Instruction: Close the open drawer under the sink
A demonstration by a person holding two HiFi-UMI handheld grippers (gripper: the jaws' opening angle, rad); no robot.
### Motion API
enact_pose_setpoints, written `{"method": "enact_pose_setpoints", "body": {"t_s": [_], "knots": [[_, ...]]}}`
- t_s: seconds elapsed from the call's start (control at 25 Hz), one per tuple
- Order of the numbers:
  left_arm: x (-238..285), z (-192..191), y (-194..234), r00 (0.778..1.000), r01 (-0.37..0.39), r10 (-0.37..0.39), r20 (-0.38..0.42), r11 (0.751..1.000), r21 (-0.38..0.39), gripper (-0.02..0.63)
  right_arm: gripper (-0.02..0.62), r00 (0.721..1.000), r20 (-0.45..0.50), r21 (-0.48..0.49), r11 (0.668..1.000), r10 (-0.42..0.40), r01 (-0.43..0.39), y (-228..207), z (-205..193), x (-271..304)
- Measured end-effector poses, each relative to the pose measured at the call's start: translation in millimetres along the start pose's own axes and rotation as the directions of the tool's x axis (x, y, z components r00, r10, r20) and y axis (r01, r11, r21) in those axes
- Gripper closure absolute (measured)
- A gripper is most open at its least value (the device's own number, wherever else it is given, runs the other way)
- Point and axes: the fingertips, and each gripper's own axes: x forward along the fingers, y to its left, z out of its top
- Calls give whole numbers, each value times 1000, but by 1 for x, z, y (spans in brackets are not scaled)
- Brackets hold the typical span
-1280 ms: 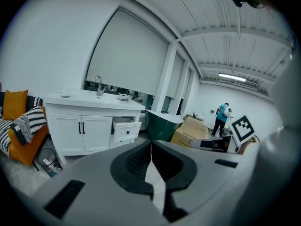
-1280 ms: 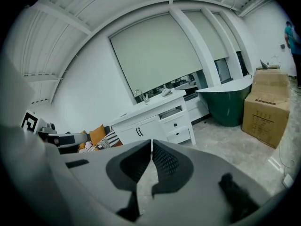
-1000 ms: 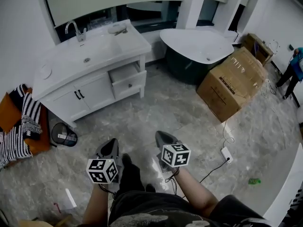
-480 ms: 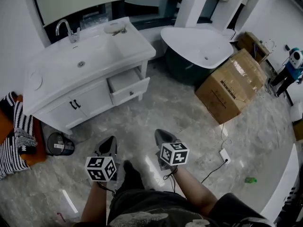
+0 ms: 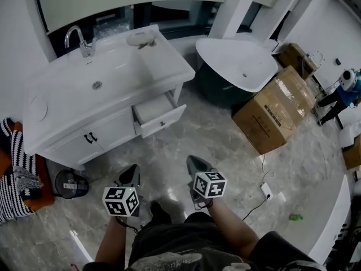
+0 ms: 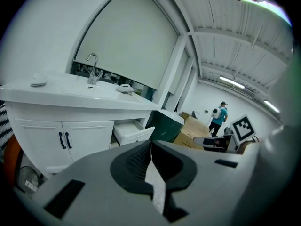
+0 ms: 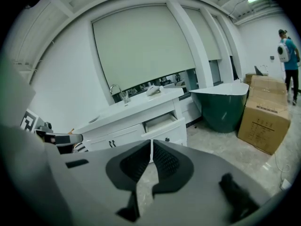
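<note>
A white vanity [image 5: 67, 103] with a sink and a faucet [image 5: 79, 39] stands at the upper left. Its top right drawer [image 5: 161, 115] is pulled out, and its inside looks empty. That drawer also shows in the left gripper view [image 6: 133, 132] and the right gripper view [image 7: 162, 122]. My left gripper [image 5: 131, 170] and right gripper [image 5: 194, 162] are side by side over the floor, short of the vanity. Both point toward it, shut and holding nothing. In their own views the left gripper [image 6: 151, 142] and right gripper [image 7: 151, 142] have their tips together.
A dark green bathtub [image 5: 242, 61] sits right of the vanity, with large cardboard boxes [image 5: 276, 109] beside it. A power strip [image 5: 266, 192] with its cable lies on the floor at right. A round bin [image 5: 70, 184] and striped cloth [image 5: 14, 179] are left. A person [image 5: 338, 95] stands far right.
The vanity and its open drawer have come nearer and shifted in the head view as I walk toward them. Both grippers have travelled forward with me, still shut.
</note>
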Motion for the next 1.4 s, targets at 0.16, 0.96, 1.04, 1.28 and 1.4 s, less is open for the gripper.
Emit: {"method": "enact_pose_setpoints", "body": {"t_s": [0.16, 0.96, 1.04, 1.28, 1.4], "knots": [[11, 5, 22, 1000, -1, 1, -9, 1000, -9, 591, 568, 1000, -10, -6, 1000, -10, 10, 4, 5, 24], [99, -24, 68, 984, -164, 156, -81, 982, -92, 591, 400, 982, -178, -102, 992, 55, -74, -46, -18, 181], [115, -27, 73, 981, -180, 171, -90, 979, -100, 591, 402, 982, -184, -119, 990, 48, -71, -54, -19, 198], [159, -39, 89, 975, -203, 190, -112, 971, -124, 591, 403, 977, -211, -126, 990, 38, -66, -74, -27, 252], [176, -49, 94, 972, -216, 200, -123, 966, -140, 591, 403, 972, -227, -121, 989, 52, -81, -83, -36, 274]]}}
